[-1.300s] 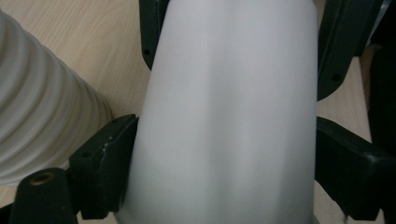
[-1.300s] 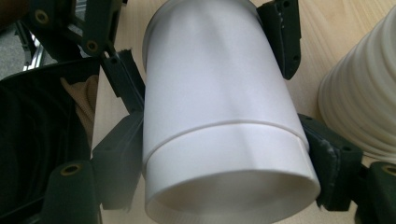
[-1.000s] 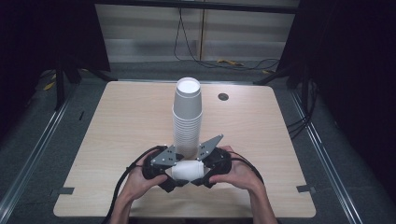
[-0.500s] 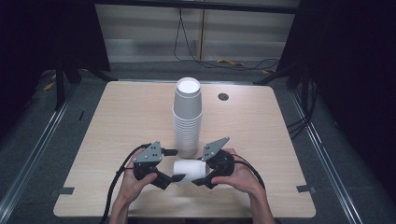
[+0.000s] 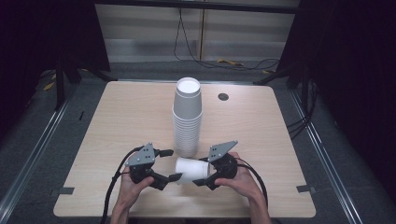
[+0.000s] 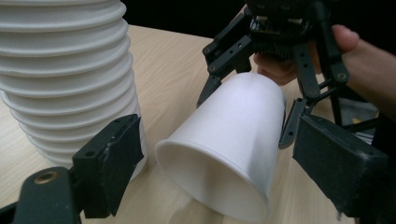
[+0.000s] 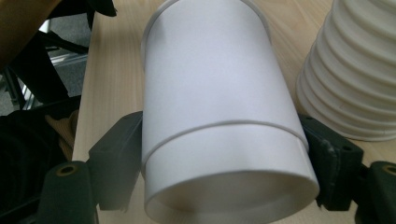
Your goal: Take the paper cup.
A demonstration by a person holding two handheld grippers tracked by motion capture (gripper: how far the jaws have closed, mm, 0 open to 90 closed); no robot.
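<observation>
White unmarked cup (image 5: 190, 170) clamped sideways in right tool (image 5: 205, 173); left tool (image 5: 170, 164) spread open

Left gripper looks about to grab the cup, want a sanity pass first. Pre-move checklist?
1. Right gripper clamped on cup: ok, jaws press both sides near its base.
2. Left gripper open wide enough: ok, jaws stand apart either side of the cup's mouth, not touching it.
3. Cup mouth faces left gripper: ok.
4. Stack of cups upright: ok.
5. Left jaw free of the stack: cannot tell, it sits very close.
6. Single cup held: cannot tell, a line rings it near the base.
</observation>
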